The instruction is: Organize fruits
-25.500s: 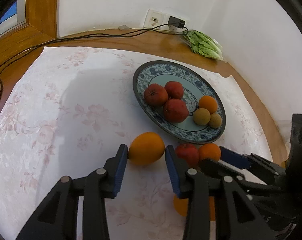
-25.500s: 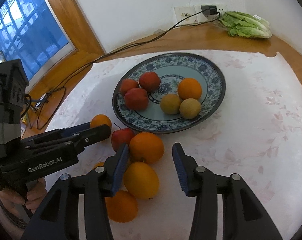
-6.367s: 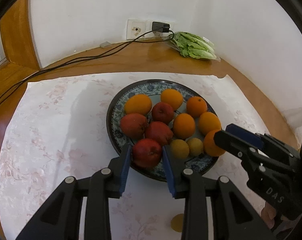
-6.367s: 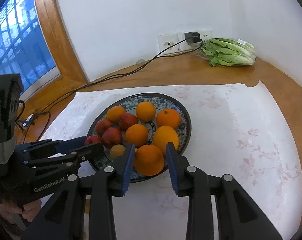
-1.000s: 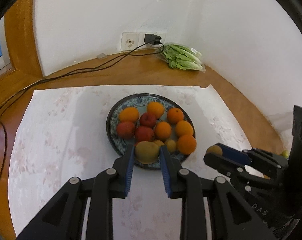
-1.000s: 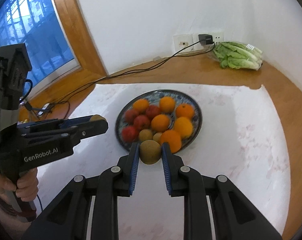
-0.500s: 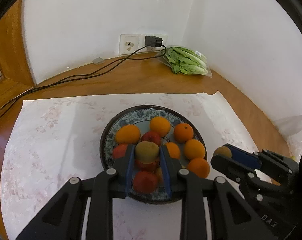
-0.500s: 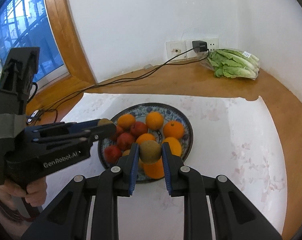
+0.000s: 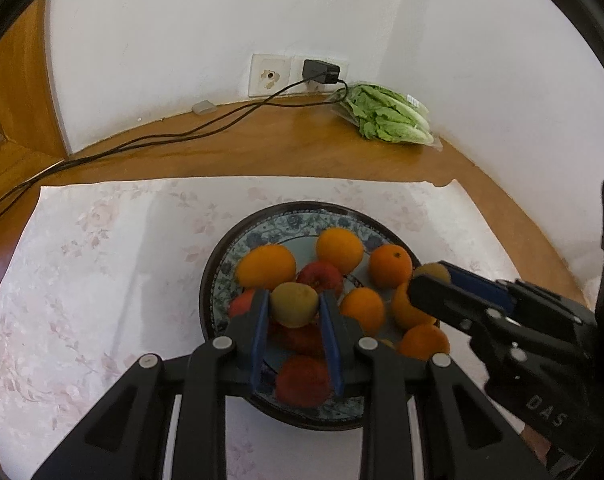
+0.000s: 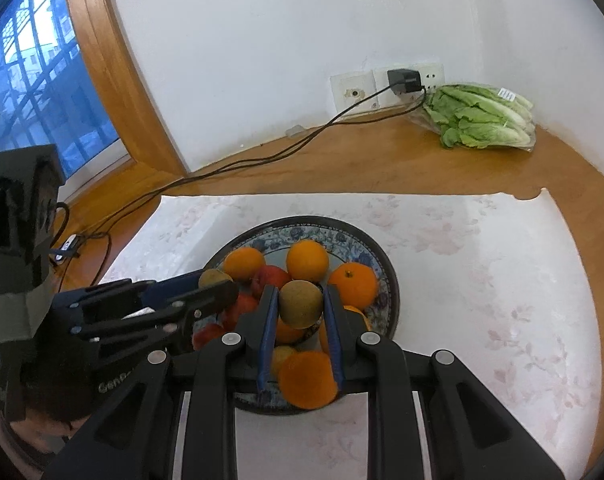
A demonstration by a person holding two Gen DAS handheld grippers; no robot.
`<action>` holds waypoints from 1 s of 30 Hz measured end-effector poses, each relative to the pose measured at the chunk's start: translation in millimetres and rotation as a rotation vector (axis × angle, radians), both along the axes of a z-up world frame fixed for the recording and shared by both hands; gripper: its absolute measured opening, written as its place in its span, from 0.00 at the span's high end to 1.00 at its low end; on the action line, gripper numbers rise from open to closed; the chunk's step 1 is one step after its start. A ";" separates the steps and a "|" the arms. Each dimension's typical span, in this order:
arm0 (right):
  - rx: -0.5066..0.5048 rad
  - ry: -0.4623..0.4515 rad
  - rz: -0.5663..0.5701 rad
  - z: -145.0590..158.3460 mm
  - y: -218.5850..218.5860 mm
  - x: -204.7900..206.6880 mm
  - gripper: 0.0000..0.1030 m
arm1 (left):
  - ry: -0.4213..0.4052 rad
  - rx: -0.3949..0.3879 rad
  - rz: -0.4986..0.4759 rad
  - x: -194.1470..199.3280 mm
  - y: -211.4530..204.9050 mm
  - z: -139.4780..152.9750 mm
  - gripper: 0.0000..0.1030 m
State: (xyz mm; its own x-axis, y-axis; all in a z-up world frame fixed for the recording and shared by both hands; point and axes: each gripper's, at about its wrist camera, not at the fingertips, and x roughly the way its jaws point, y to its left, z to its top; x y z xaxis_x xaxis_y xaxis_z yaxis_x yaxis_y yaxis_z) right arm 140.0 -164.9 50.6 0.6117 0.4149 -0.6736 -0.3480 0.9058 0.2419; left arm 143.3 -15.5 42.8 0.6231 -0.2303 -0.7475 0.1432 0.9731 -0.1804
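A: Both your grippers are clenched on fruit: the left gripper (image 9: 294,307) grips one kiwi (image 9: 294,303), the right gripper (image 10: 300,311) another kiwi (image 10: 300,303), both hanging over the plate (image 9: 261,226).

B: Any free room?

A: Little. Oranges (image 9: 265,265) and apples (image 9: 320,276) crowd it. Let go on top of the pile and your kiwi can roll off onto the cloth (image 9: 101,264).

B: And the grippers?

A: They're close together, so you could knock one against the other, or nudge an orange over the rim.
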 end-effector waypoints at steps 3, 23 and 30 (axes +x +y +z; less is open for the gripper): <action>-0.015 0.008 0.004 -4.6 4.1 3.8 0.77 | -0.003 0.007 -0.012 0.1 -2.2 0.3 0.74; 0.009 0.029 -0.029 7.8 -16.0 -12.6 0.46 | 0.017 0.007 -0.017 -19.0 -2.8 17.1 0.35; -0.014 0.030 -0.001 12.1 -15.5 -37.3 0.39 | 0.015 0.068 -0.002 -44.9 -2.2 22.0 0.22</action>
